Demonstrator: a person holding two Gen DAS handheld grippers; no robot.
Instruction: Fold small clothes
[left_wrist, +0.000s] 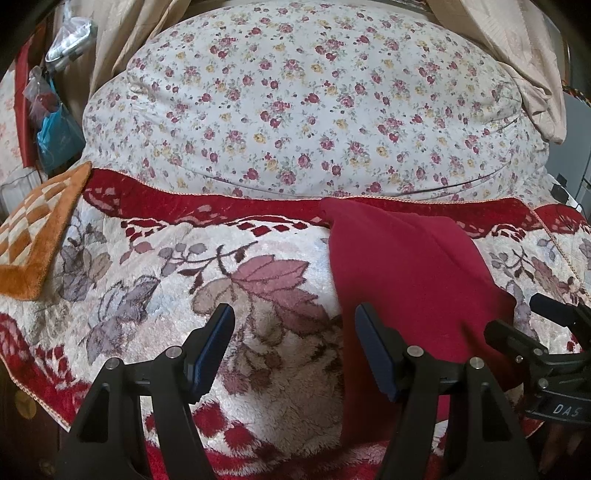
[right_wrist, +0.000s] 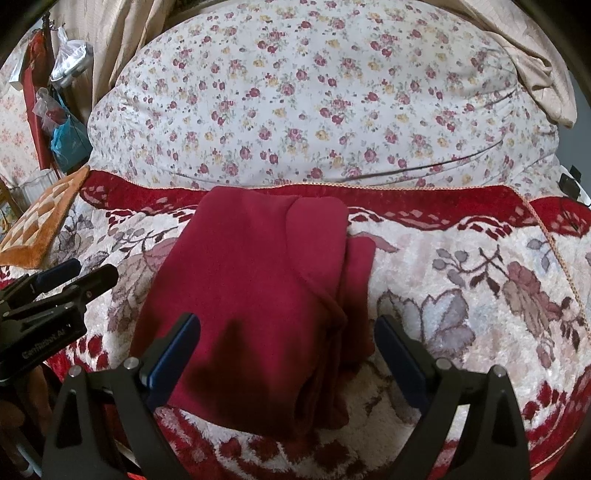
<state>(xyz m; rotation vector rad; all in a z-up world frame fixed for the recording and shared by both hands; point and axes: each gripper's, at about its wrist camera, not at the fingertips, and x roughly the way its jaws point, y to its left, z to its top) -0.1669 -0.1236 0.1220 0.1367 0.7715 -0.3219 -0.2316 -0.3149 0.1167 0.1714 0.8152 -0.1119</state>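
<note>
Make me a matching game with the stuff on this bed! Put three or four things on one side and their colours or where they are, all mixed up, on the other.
Things:
1. red garment
2. flowery quilt
3. checkered mat
4. right gripper

Descriptions:
A. orange and cream, at the blanket's left edge
B. open, holding nothing
C. white with small roses, behind the blanket
D. dark red, folded on the fuzzy blanket

Pairs: 1-D, 2-C, 3-A, 4-B
</note>
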